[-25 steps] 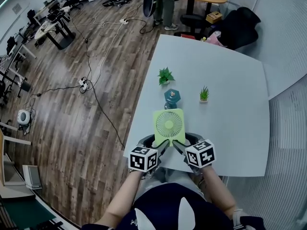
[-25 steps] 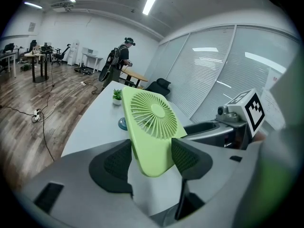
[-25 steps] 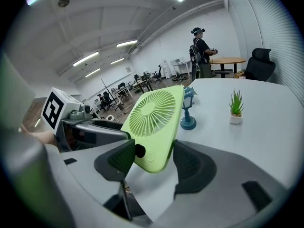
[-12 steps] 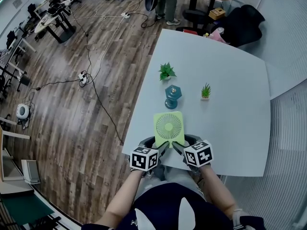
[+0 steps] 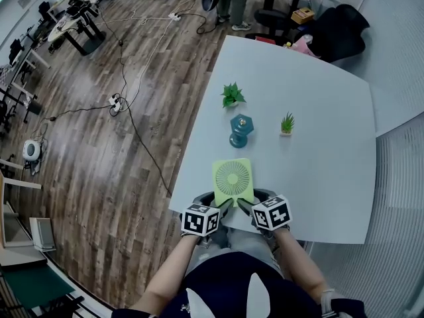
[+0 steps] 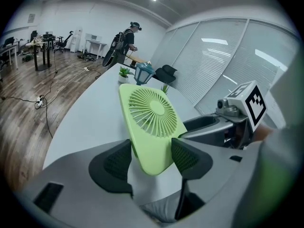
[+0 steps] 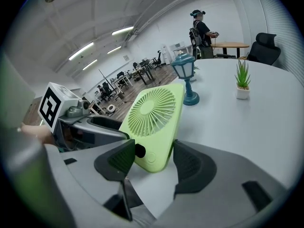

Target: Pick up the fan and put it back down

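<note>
The left gripper (image 6: 152,158) and the right gripper (image 7: 153,160) both clamp the light-green fan (image 5: 232,180). It is tilted, near the white table's (image 5: 318,177) edge.

Grey tongs (image 6: 151,156), square-marked cubes (image 5: 199,220)

Lime-green fan (image 5: 232,179), teal lantern (image 5: 241,129)

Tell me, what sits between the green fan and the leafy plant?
A teal lantern stands between the fan and leafy plant; the head view shows it.
</note>
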The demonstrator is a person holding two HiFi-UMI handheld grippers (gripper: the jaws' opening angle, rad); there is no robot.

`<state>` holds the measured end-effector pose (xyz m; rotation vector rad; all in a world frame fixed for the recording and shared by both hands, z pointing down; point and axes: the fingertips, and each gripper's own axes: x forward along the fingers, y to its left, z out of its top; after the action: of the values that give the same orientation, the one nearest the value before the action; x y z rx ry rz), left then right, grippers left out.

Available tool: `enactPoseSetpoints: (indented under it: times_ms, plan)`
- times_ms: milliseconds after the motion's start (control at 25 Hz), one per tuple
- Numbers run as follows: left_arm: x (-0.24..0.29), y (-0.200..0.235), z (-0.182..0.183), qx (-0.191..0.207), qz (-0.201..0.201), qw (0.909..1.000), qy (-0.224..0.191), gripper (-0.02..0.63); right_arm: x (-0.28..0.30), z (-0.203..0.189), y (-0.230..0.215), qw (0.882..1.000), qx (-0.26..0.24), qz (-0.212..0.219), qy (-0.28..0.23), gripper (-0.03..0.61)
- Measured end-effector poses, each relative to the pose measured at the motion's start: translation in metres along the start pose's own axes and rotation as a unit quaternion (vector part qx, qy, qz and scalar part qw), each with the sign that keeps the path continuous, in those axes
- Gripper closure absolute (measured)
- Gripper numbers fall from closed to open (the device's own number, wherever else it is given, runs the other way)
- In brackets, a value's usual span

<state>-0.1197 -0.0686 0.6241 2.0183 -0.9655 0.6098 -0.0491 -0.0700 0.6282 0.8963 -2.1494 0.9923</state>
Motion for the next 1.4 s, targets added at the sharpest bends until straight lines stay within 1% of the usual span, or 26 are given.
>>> enactPoseSetpoints:
  times_ms: [280,720,1160,1400]
  plan:
    - [0.009,0.007,-0.017,0.002,0.004,0.9998,0.020,0.341,0.014,-0.016,-0.003,1.000,0.008,0.002,0.013,0.322]
    - [0.022,0.016,-0.042,-0.018,0.002,0.9987,0.047,0.342,0.030,-0.039,-0.008,0.999,0.023,0.004,0.036,0.322]
    - [0.033,0.022,-0.054,-0.031,0.003,0.9974,0.065,0.342,0.041,-0.051,-0.014,0.998,0.034,0.009,0.051,0.321]
    - [0.038,0.021,-0.060,-0.031,0.006,0.9969,0.073,0.342,0.045,-0.058,-0.017,0.998,0.036,0.009,0.057,0.321]
